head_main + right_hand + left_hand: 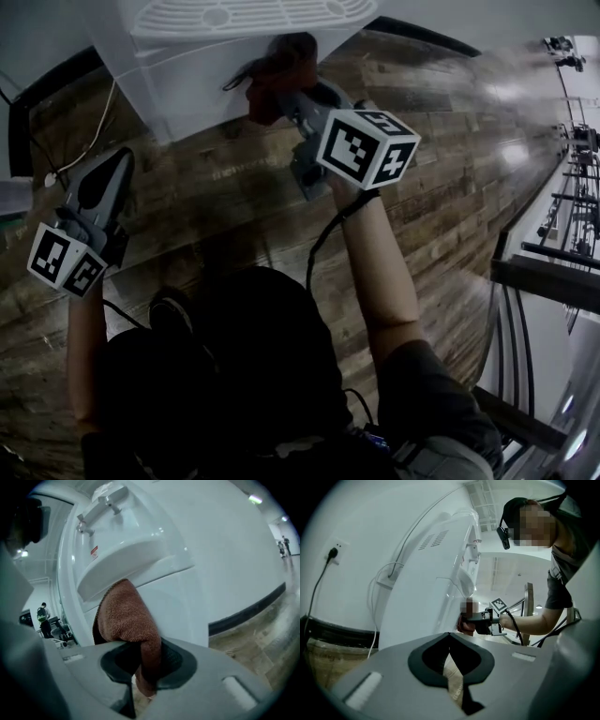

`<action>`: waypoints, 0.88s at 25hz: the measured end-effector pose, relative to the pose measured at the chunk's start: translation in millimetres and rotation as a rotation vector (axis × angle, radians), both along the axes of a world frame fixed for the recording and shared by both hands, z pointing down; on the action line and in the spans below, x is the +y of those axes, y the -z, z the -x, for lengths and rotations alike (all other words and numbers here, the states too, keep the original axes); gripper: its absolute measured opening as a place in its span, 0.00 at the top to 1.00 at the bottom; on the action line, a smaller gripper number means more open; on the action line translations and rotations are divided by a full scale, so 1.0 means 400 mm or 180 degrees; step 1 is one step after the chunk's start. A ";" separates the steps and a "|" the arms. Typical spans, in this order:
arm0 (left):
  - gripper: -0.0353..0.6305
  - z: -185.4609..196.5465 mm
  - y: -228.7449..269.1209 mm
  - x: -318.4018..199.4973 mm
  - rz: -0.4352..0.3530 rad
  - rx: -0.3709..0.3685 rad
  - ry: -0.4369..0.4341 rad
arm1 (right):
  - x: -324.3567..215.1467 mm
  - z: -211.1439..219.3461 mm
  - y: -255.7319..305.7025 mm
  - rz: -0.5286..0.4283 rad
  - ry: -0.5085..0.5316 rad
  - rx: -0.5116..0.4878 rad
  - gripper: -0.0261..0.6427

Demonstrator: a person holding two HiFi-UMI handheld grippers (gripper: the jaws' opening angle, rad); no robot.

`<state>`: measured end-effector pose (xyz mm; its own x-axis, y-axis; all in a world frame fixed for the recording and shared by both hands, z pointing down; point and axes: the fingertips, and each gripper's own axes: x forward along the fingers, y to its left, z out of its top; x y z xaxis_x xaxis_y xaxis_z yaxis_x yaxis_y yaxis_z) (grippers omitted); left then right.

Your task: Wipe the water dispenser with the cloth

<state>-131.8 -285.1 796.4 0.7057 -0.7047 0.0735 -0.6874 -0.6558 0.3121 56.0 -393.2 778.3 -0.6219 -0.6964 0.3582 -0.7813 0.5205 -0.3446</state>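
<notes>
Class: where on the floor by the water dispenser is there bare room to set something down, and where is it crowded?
Bare wooden floor lies between the left tool and right tool, and wider rightward up to the railing. Crowded: the water dispenser front, where the right tool holds the cloth; white cable at its left.

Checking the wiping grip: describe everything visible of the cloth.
The cloth is rust-brown with a nubby, terry-like pile, and looks soft and thick. It is bunched into a folded wad rather than spread flat. The right gripper is shut on its lower part; a small end pokes out behind the jaws and the bulk bulges beyond them. That bulk lies against the white front panel of the water dispenser, just under its projecting tray. No wetness or dirt can be made out.
</notes>
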 end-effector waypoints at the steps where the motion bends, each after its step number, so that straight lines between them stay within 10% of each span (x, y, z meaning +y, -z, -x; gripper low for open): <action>1: 0.93 -0.005 0.003 -0.001 -0.0010 -0.0008 -0.0020 | -0.009 -0.026 0.002 0.0008 -0.0081 -0.0020 0.87; 16: 0.93 -0.029 0.026 -0.006 -0.0111 -0.0052 -0.0133 | -0.085 -0.265 -0.027 -0.0058 -0.0944 0.0121 0.87; 22: 0.93 -0.008 -0.052 0.021 0.0088 -0.0034 -0.0039 | -0.019 -0.279 -0.400 0.0803 -0.0945 0.0645 0.87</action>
<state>-128.6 -276.6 817.3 0.7134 -0.6935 0.1004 -0.6827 -0.6555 0.3229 167.7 -400.9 938.3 -0.3075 -0.7095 0.6341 -0.9492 0.1823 -0.2564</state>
